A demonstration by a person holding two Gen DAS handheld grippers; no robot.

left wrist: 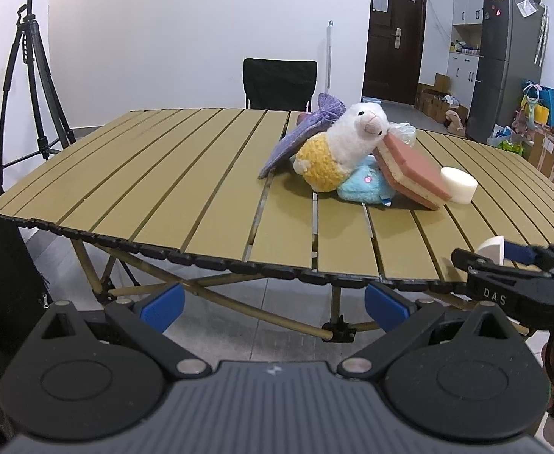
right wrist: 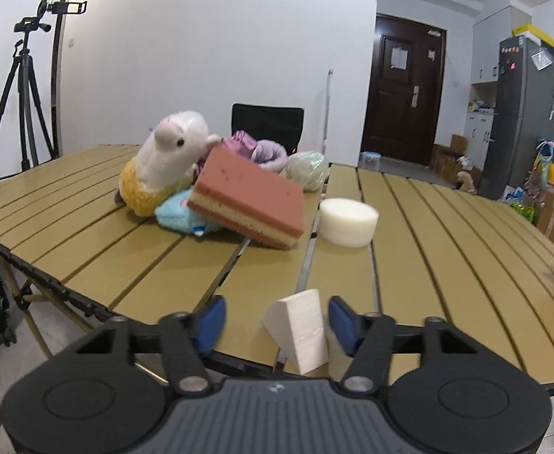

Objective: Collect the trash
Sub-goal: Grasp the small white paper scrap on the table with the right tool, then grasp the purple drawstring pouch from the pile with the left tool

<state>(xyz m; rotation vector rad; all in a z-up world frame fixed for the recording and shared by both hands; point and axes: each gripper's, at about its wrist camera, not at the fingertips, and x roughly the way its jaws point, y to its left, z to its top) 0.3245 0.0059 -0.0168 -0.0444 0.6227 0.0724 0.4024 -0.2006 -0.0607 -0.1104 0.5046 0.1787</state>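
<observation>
At the bench's (right wrist: 409, 234) near edge the white foam wedge (right wrist: 299, 331) — light, squashy, best pinched across its flat faces — sits between the right tongs (right wrist: 277, 323), parted and not yet pressing, while the left tongs (left wrist: 275, 312) gape empty.

Both wrist views near the table (left wrist: 186, 174) edge, facing across, sharing the plush sheep (left wrist: 352, 136).

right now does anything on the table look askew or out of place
Yes. The pink sponge sits tilted, propped against the pile of plush toys rather than flat on the table. The llama toy leans over too. A white foam wedge stands at the near edge between the right gripper fingers.
</observation>
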